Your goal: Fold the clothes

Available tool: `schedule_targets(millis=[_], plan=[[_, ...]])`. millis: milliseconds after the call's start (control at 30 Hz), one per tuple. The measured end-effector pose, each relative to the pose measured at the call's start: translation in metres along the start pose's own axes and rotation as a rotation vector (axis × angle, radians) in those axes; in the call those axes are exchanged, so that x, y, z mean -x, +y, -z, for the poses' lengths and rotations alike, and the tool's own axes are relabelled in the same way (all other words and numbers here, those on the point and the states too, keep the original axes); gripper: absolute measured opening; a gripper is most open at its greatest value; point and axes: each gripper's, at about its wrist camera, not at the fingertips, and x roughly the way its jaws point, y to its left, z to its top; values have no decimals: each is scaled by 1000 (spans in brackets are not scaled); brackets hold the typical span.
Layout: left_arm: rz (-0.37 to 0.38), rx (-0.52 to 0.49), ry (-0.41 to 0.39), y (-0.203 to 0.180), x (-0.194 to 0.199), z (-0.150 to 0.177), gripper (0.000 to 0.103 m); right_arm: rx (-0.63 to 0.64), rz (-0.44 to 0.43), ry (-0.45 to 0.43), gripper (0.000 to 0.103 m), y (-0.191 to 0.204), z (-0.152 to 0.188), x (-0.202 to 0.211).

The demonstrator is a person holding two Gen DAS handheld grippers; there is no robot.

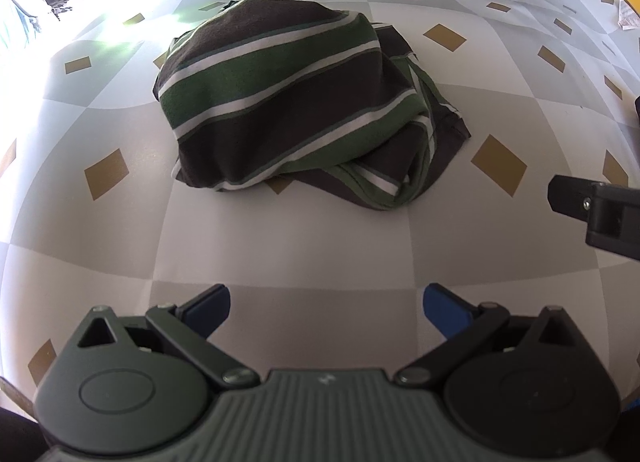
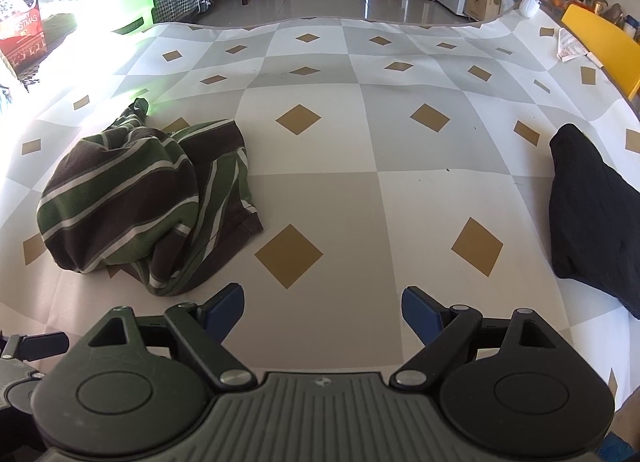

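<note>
The left gripper (image 1: 326,308) hangs over the checked tablecloth (image 1: 280,262) with its jaws spread wide and nothing between them. Straight ahead of it, a short way up the cloth, lies the striped shirt (image 1: 296,101), bunched in a loose heap, not touching the blue pads. The right gripper (image 2: 323,312) is likewise wide open and empty; the shirt sits ahead and to its left, near its left finger. A black garment (image 2: 592,217) lies well apart at the right edge.
</note>
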Motion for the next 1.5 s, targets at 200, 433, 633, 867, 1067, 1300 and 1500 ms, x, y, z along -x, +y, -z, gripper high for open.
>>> schedule_targets(millis=[200,433,633,867,1067,1300,1500], plan=[[5,13,7,3,-1,1,103,-50,9,19,86,-9,-1,-1],[-15,12,-7,5,1,0,103,-59,55,3,85,-14,-1,1],[-11,9,-20,3,3,-1,103,-71,81,-6,85,-18,-1,2],[-13,26,-29,5,3,-5,103,-77,87,-3,85,-21,-2,2],[-30,37,-38,8,3,-8,103,-74,85,-12,85,-21,-2,4],[-34,72,-60,16,9,-21,103,-78,93,-32,85,-23,-3,9],[-34,90,-65,24,18,-32,103,-79,103,-48,85,-24,-3,14]])
